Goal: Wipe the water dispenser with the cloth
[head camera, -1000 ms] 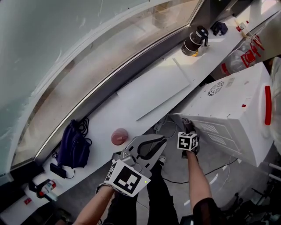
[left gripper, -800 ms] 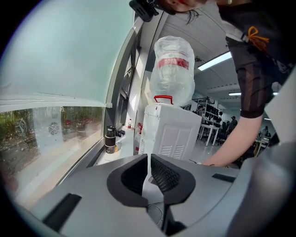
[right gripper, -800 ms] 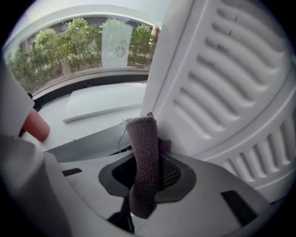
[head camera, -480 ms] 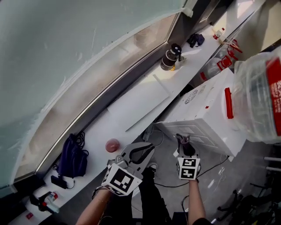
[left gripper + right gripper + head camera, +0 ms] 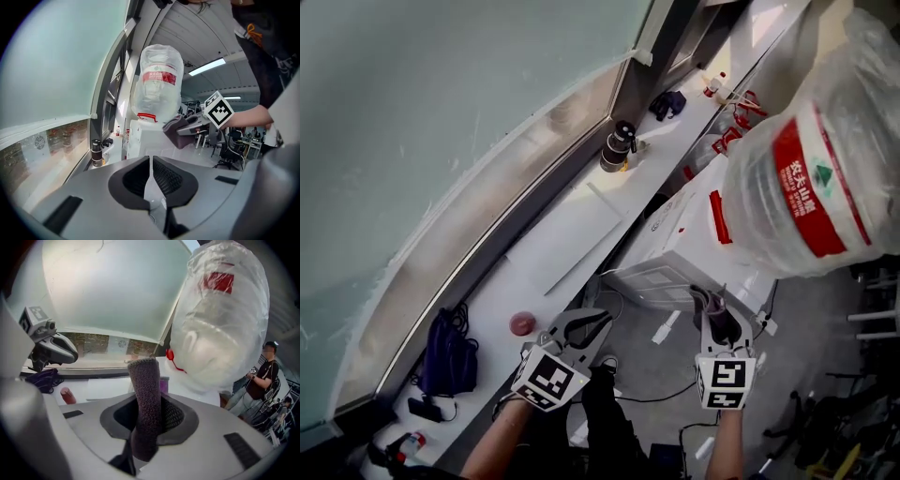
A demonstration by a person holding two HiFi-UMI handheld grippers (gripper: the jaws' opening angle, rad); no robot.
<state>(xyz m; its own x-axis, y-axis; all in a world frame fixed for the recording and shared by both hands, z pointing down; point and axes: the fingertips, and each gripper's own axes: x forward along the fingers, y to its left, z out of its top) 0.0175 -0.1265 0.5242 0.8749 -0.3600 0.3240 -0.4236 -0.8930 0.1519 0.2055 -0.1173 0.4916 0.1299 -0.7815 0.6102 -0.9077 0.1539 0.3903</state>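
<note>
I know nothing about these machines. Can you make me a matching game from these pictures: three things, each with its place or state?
Things:
1. cloth
2. water bottle
3. left gripper

Place or state:
A. jaws together, nothing between them
B. clamped in the right gripper
C. on top of the white water dispenser, wrapped in clear plastic

Pairs: 1-B, 2-C, 3-A

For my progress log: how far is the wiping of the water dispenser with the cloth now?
Done: the cloth is picked up, clamped in the right gripper. In hand: it is held up near the water dispenser; contact is unclear. Left: the wiping itself. The left gripper is shut, empty.
</note>
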